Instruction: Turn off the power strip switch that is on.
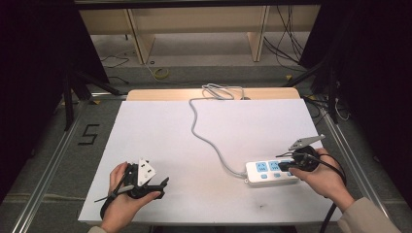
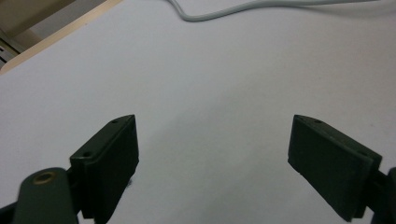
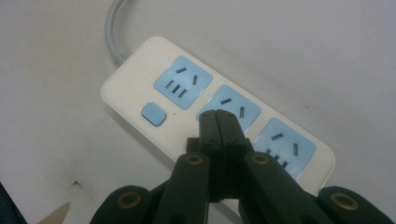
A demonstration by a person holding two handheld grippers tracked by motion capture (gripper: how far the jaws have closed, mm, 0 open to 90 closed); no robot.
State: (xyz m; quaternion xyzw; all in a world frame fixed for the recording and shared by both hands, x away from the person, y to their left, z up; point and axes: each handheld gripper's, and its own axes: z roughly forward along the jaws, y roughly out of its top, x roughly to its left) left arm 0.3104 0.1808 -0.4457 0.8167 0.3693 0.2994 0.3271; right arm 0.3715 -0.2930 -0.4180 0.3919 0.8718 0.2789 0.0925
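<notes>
Power strip (image 3: pixel 205 112) lying near right front of table (image 1: pixel 160 145), grey cord (image 1: pixel 204 136) running off toward far edge. Right gripper (image 3: pixel 219 122) hovering over middle socket, jaws pressed together, gripping nothing, tips pointing at second switch spot. First blue switch (image 3: pixel 154 114) sitting untouched beside. Pressing looks about to start, nothing visibly done yet. Left gripper (image 2: pixel 212 149) idling wide open over bare table, left front.

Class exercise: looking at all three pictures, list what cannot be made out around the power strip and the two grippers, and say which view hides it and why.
- White plastic power strip with blue sockets: middle socket's lower half and any switch beside it, hidden by the shut right gripper in the right gripper view.
- Same strip: far end covered by the hand in the high view.
- Grey cable: its plug, lost beyond the table's far edge.
- Left gripper: body cut off by the bottom edge.
</notes>
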